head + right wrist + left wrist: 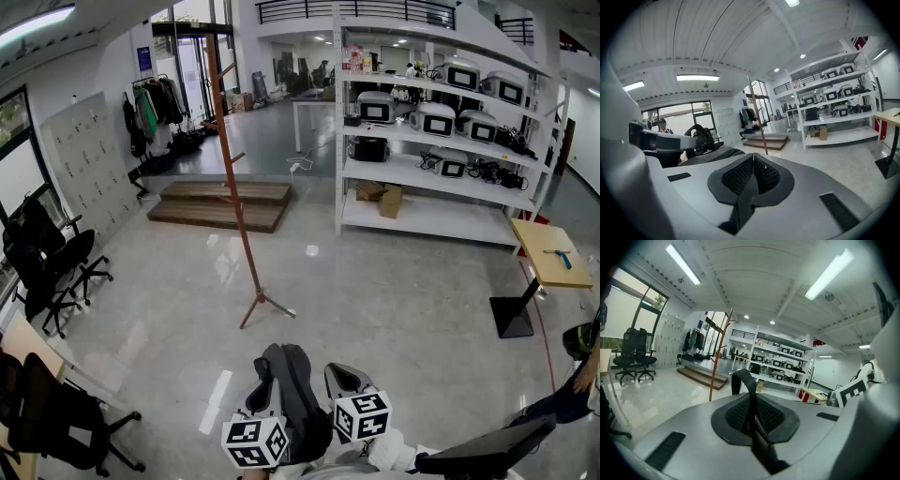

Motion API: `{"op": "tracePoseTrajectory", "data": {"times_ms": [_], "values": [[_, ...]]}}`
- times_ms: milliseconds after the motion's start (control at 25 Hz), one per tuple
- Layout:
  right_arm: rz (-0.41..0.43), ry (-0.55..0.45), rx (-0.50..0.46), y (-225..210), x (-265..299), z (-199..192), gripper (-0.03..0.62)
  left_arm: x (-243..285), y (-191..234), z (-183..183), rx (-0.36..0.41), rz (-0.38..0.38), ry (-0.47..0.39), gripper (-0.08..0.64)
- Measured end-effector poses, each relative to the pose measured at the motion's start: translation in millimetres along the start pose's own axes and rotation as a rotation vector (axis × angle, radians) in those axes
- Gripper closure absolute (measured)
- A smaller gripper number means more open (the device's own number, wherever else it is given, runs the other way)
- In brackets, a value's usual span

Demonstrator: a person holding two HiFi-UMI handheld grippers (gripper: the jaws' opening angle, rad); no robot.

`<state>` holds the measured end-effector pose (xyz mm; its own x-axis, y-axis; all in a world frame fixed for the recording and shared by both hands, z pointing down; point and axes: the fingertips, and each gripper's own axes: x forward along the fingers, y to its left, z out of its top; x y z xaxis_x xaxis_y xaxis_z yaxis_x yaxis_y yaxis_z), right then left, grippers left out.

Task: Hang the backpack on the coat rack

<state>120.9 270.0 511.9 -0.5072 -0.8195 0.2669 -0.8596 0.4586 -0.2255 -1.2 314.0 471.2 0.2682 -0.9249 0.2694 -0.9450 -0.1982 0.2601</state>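
Note:
The dark grey backpack [296, 398] hangs low in front of me, between my two grippers. A black strap [749, 394] of the backpack runs between the closed jaws of my left gripper [751, 404], and its loop rises above them. My right gripper [751, 180] is shut too, with dark strap fabric [739, 208] pinched low between its pads; the top of the backpack [701, 137] shows to its left. The coat rack [235, 187], a tall brown pole on a splayed foot, stands a few steps ahead on the floor. It also shows as the coat rack [717, 364] and the coat rack [759, 119] in the two gripper views.
White shelving [431, 178] with devices fills the right back. A low wooden platform [221, 202] lies behind the rack. Black office chairs [45, 267] line the left wall and near left corner. A small wooden table [549, 253] and a person's arm [583, 377] are at the right.

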Motion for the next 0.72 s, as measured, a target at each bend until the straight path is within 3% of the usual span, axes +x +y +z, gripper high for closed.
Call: {"op": "tracePoseTrajectory", "data": {"times_ms": [720], "values": [[-0.001, 0.025, 0.027, -44.8, 31.0, -2.5, 0.580, 42.4, 18.0, 21.7, 0.005, 0.061, -0.039, 0.543]]}}
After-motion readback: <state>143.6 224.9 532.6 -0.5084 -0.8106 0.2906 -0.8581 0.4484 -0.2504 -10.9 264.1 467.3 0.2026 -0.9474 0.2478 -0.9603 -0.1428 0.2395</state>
